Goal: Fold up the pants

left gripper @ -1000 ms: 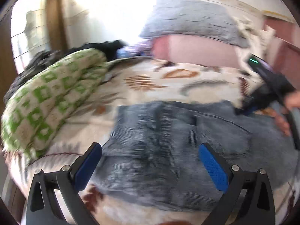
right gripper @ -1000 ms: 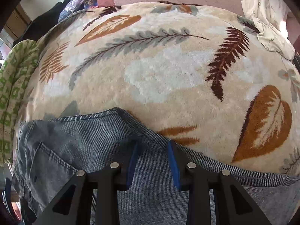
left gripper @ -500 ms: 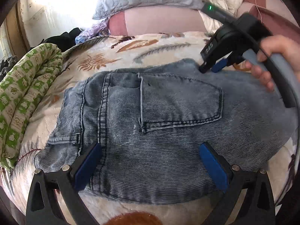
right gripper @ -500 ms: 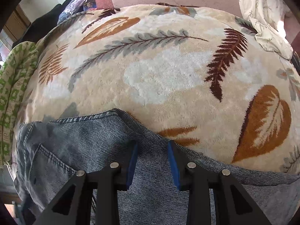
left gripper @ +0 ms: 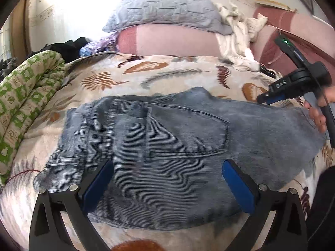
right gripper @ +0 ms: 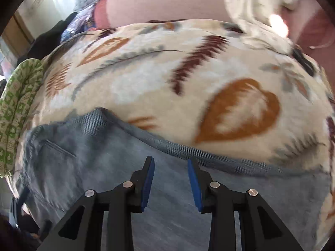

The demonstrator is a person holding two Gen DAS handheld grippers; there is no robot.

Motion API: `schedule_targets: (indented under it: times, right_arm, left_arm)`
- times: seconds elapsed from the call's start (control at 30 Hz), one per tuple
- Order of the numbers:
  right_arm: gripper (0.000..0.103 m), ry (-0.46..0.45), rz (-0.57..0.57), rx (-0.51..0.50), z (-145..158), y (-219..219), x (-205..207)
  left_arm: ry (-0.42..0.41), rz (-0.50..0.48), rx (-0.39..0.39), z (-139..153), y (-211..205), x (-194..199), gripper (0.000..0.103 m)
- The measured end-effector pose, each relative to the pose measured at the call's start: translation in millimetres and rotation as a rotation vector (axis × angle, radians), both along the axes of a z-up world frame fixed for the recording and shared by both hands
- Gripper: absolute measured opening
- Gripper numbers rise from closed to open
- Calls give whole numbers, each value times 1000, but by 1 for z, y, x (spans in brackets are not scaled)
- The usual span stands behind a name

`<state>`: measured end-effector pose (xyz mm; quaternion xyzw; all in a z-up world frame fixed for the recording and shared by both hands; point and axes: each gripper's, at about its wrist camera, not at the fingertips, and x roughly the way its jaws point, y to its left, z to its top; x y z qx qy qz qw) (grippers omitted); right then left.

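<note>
On the leaf-patterned blanket (left gripper: 159,77) the folded blue jeans (left gripper: 167,129) are lying flat, back pocket (left gripper: 186,133) facing up, filling the middle of your left wrist view; your left gripper (left gripper: 167,184) is hovering over their near edge at 6 o'clock with its blue pads (left gripper: 98,186) standing wide apart and nothing between them; your right gripper (left gripper: 270,99) is showing at 3 o'clock in that view, its tips sitting at the far edge of the denim, your hand (left gripper: 318,113) wrapping its handle; in the right wrist view, which is blurring, that gripper's (right gripper: 170,179) jaws are standing narrowly apart over the denim with no cloth pinched between the pads (right gripper: 193,186); a green-and-white quilt (left gripper: 25,100) is bunching at 9 o'clock beside the jeans; a grey pillow (left gripper: 165,8) is resting at 12 o'clock on the pink bolster (left gripper: 173,39), well apart from them.
</note>
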<state>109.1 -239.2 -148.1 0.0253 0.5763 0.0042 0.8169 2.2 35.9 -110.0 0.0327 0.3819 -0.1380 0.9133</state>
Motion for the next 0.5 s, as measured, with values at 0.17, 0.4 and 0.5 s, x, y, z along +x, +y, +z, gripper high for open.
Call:
schedule_targets:
  times: [0.17, 0.4, 0.5]
  right_arm:
    - [36, 43, -93, -21, -3, -45, -18]
    - [37, 85, -163, -19, -26, -72, -21]
    - [38, 83, -164, -42, -28, -69, -14]
  left_arm:
    - [46, -31, 79, -15, -15, 1, 103]
    - [32, -32, 94, -16, -16, -2, 103]
    - [28, -27, 83, -16, -15, -3, 103]
